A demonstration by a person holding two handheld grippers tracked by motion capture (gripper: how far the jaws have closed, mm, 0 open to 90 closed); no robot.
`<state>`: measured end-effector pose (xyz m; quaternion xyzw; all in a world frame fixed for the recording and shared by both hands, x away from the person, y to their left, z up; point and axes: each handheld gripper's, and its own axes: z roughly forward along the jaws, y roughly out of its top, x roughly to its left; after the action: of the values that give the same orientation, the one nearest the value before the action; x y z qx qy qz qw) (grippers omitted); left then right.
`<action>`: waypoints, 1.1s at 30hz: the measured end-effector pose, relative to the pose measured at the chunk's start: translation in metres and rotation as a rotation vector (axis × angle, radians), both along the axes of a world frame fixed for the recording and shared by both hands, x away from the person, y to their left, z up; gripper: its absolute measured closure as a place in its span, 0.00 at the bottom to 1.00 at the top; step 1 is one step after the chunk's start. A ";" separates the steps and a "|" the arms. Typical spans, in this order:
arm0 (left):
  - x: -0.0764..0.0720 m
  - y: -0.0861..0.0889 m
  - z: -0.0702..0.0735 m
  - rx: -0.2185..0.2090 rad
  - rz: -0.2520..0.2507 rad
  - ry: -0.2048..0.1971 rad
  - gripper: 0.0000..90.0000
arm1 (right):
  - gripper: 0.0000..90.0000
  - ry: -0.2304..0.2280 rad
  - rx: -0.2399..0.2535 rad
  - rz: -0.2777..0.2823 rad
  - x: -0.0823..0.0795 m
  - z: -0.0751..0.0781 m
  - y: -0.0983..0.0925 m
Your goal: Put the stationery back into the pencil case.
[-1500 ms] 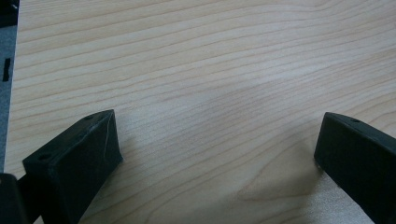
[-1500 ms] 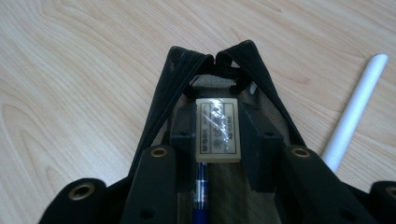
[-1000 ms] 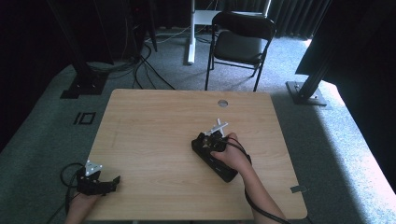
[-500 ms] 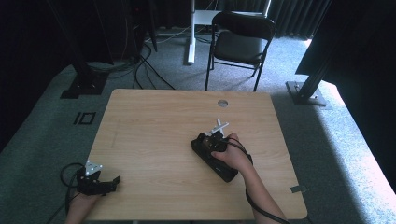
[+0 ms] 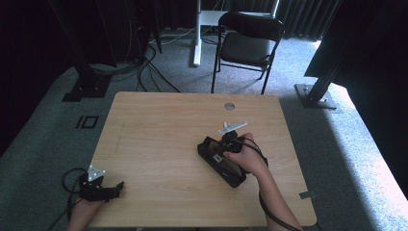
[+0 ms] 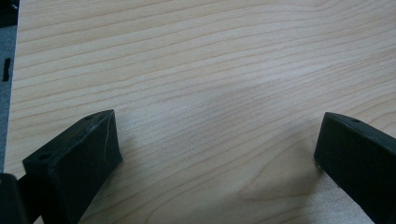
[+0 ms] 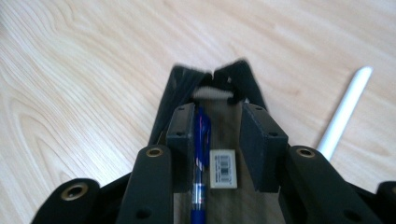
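A black pencil case [image 5: 235, 176] lies open on the wooden table [image 5: 159, 130], right of centre. My right gripper [image 5: 220, 153] is held over it by a hand. In the right gripper view the right gripper [image 7: 217, 133] is open, its jaws standing inside the case mouth [image 7: 187, 81]. A blue pen [image 7: 201, 154] lies in the case against the left jaw. Beside the pen is a small white item with a barcode label [image 7: 223, 169]. My left gripper [image 5: 115, 187] rests at the table's front left corner. It is wide open [image 6: 217, 154] over bare wood, with nothing between its jaws.
A white pen [image 7: 343, 112] lies on the table just right of the case. A round cable hole [image 5: 229, 106] sits near the far edge. A black folding chair [image 5: 248, 43] stands beyond the table, and cables run over the floor at far left.
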<state>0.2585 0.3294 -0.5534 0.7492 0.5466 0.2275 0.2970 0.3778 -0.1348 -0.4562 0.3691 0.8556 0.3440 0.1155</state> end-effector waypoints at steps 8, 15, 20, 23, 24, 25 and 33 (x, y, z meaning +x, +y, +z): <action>0.000 0.000 0.000 0.000 0.000 0.000 0.01 | 0.72 -0.096 0.076 -0.058 0.002 0.018 -0.016; 0.000 0.000 0.000 0.000 0.000 0.000 0.01 | 0.66 -0.129 0.087 -0.124 0.011 0.017 -0.024; 0.000 0.000 0.000 0.000 0.000 0.000 0.01 | 0.65 -0.134 0.069 -0.173 0.022 0.009 -0.029; 0.000 0.000 0.000 0.000 0.000 0.000 0.01 | 0.65 -0.126 0.061 -0.195 0.029 0.003 -0.032; 0.000 0.000 0.000 0.000 0.000 0.000 0.01 | 0.65 -0.124 0.057 -0.203 0.031 0.001 -0.032; 0.000 0.000 0.000 0.000 0.000 0.000 0.01 | 0.65 -0.122 0.048 -0.208 0.033 -0.002 -0.032; 0.000 0.000 0.000 0.000 0.000 0.000 0.01 | 0.65 -0.099 0.029 -0.260 0.053 -0.018 -0.037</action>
<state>0.2585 0.3294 -0.5534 0.7490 0.5467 0.2276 0.2971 0.4310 -0.1716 -0.4747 0.4613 0.7887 0.3560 0.1959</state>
